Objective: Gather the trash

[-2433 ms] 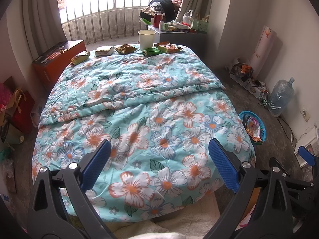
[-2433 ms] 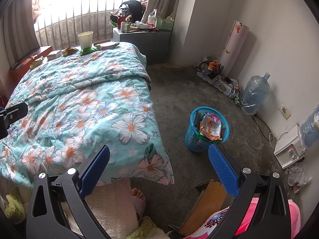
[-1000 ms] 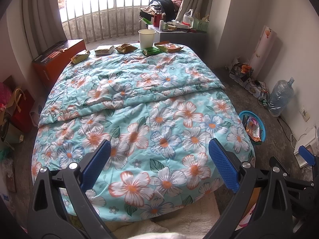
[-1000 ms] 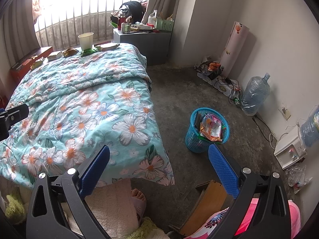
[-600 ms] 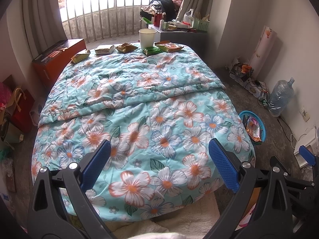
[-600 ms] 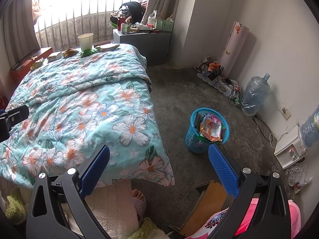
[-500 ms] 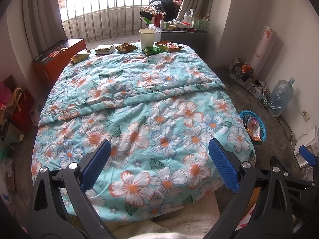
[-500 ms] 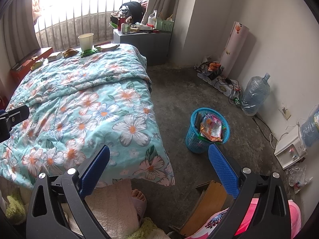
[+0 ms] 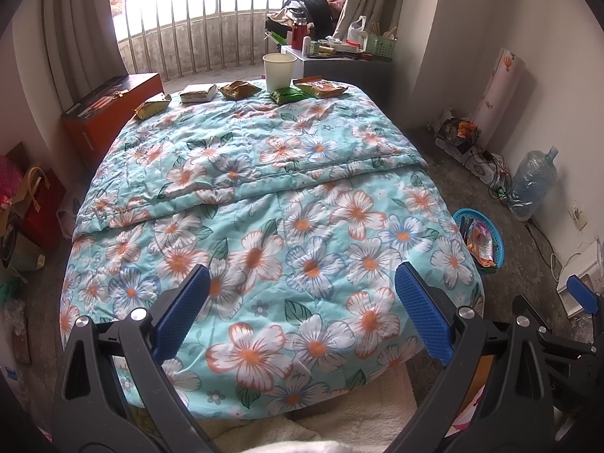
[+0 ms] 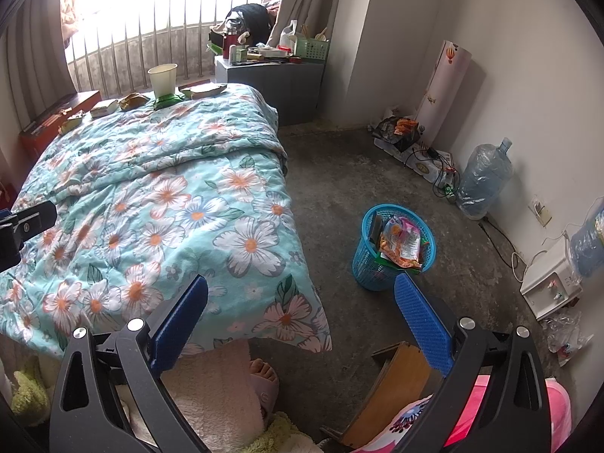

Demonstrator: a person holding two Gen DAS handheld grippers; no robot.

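Daylight pours through the barred window, blown out to white glare. The bed is evenly lit and sharp. Fisheye distortion bends the walls, and the frame corners are black.

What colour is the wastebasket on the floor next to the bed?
The wastebasket is bright blue plastic mesh with wrappers inside; it shows best in the right wrist view.

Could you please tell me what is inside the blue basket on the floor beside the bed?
The blue basket holds a colourful snack wrapper and a dark flat item standing at its left rim. Anything beneath them is covered.
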